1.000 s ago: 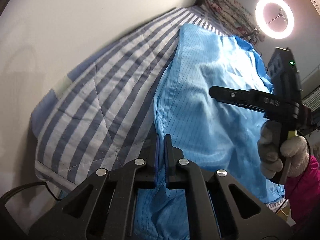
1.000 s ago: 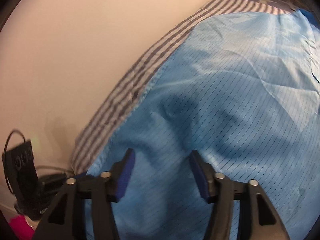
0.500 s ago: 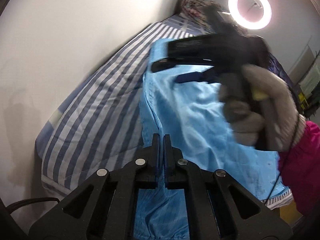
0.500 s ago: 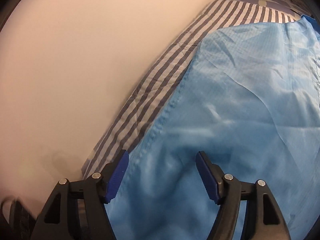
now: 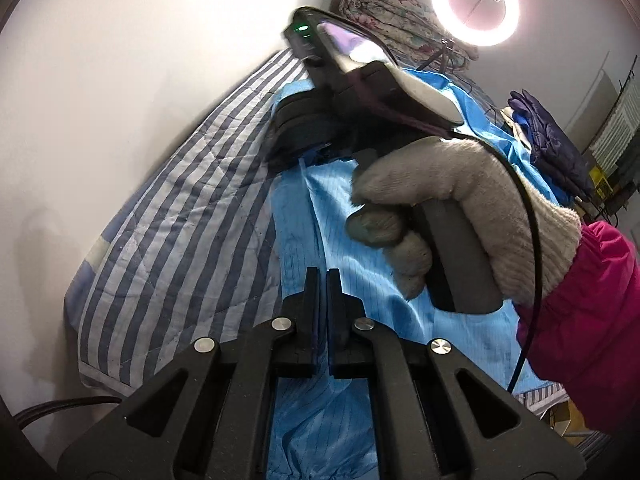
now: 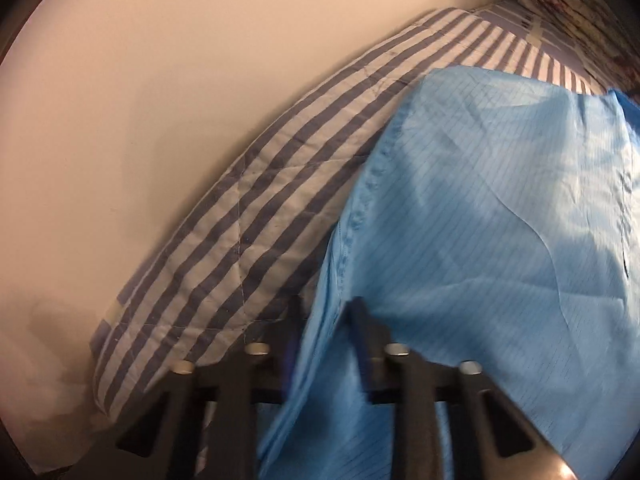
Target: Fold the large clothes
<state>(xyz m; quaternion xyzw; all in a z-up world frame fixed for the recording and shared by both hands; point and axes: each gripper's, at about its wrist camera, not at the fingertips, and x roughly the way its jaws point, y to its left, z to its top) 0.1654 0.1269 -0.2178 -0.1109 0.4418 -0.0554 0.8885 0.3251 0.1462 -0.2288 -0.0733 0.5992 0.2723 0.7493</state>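
Left gripper (image 5: 323, 280): jaws pressed fully together on a fold of the blue garment (image 5: 360, 292), the cloth running down between the pads and hanging below; unchanged from a second ago, serving as the anchor along the garment's left edge. Garment spread lengthwise on the striped quilt (image 5: 180, 216), hemmed edge beside the bare stripes, wall side. Right gripper (image 6: 326, 312): jaws just closed in from a wide stance, now nearly together, with the hemmed edge (image 6: 360, 200) of the garment bunched between them and rising as a ridge; a second ago flat cloth lay under parted fingers, untouched. Pad contact blurred, but pinch judged made. Gloved right hand (image 5: 448, 204) now farther up the garment than before. Meaning for the task: both grips judged set along one edge, ready for lifting and folding across.
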